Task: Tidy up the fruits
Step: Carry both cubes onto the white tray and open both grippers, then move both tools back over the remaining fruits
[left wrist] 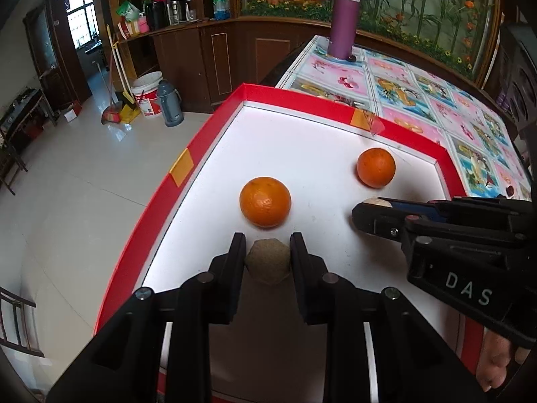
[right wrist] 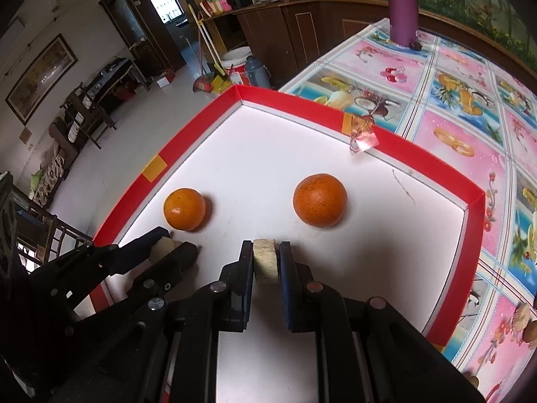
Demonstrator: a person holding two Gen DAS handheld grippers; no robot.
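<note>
Left wrist view: my left tongs (left wrist: 267, 250) pinch a rough tan ball (left wrist: 267, 265); my right tongs (right wrist: 266, 252) are clamped tight on a pale fibrous block (right wrist: 265, 260).

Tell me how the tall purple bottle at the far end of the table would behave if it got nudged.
The purple bottle stands upright, tall on a narrow base, so a push near its top would likely tip it rather than slide it. Its round body suggests it would roll across the patterned tablecloth once down. The smooth wall may prove slippery for the tongs.

2 oranges (left wrist: 265, 206) (left wrist: 376, 167) apart on white tray floor (left wrist: 302, 141).
</note>
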